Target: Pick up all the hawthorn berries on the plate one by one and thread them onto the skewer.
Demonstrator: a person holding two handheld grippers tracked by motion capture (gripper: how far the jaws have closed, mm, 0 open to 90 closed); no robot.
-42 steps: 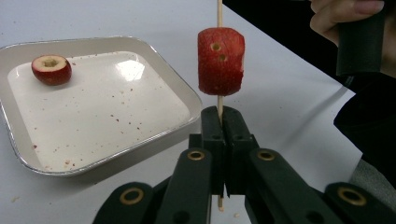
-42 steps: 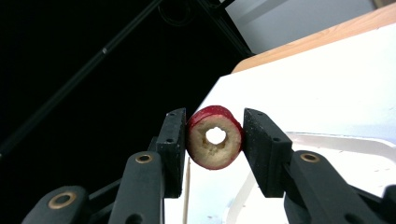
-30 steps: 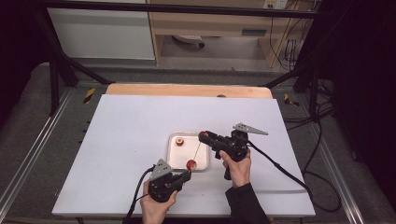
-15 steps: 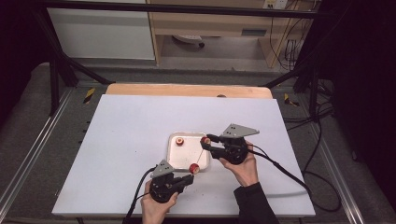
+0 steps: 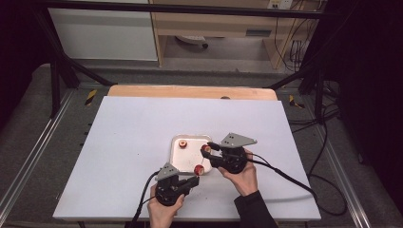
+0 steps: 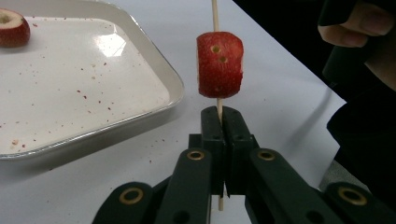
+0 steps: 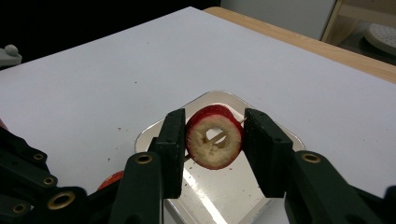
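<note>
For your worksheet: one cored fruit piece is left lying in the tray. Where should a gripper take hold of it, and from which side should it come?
Grip the loose fruit piece across its round red sides, coming from above. It lies near the far end of the tray with its cored face up, so the jaws can probably straddle it without blocking the hole for the skewer.

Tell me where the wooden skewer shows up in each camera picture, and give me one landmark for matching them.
High view: the skewer runs as a thin line from the left gripper up to the right gripper, beside the tray's right edge.
Left gripper view: upright at centre, clamped in the shut jaws, through a red fruit piece.
Right gripper view: a short bit seen through the cored hole of the held fruit slice.
Shared landmark: the metal tray.
</note>
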